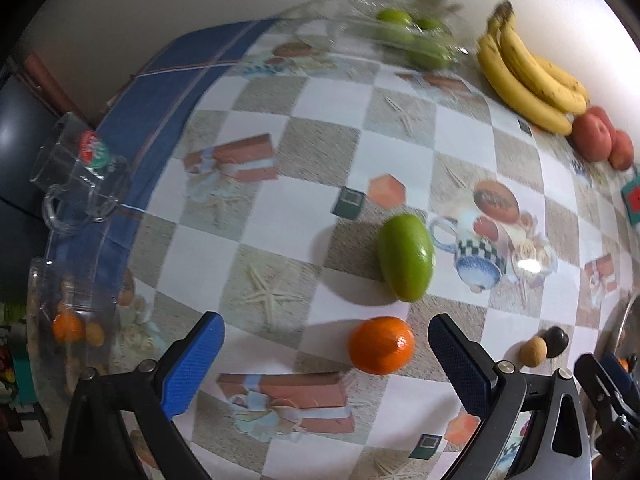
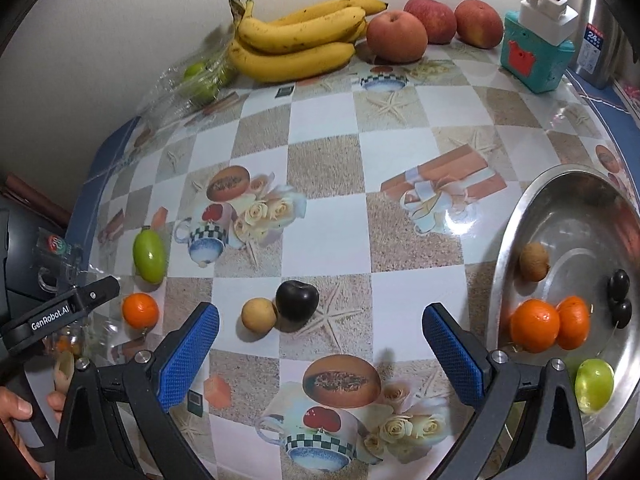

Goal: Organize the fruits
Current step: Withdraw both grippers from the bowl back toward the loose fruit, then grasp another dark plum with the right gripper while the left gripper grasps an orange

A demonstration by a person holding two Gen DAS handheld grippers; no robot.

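We note both grippers standing wide apart and empty over the checkered, picture-printed worktop. Left gripper: a round orange tangerine lies between its blue fingers, untouched. Just beyond sits the oblong green fruit, flat on its side, long axis running away from that camera and tilted slightly leftward at the far end. Right gripper: ahead of it a small tan round fruit touches a dark plum. The steel bowl at right holds two tangerines, a green fruit, a brown one and two dark ones. The yellow banana bunch lies by the wall, stems pointing left.
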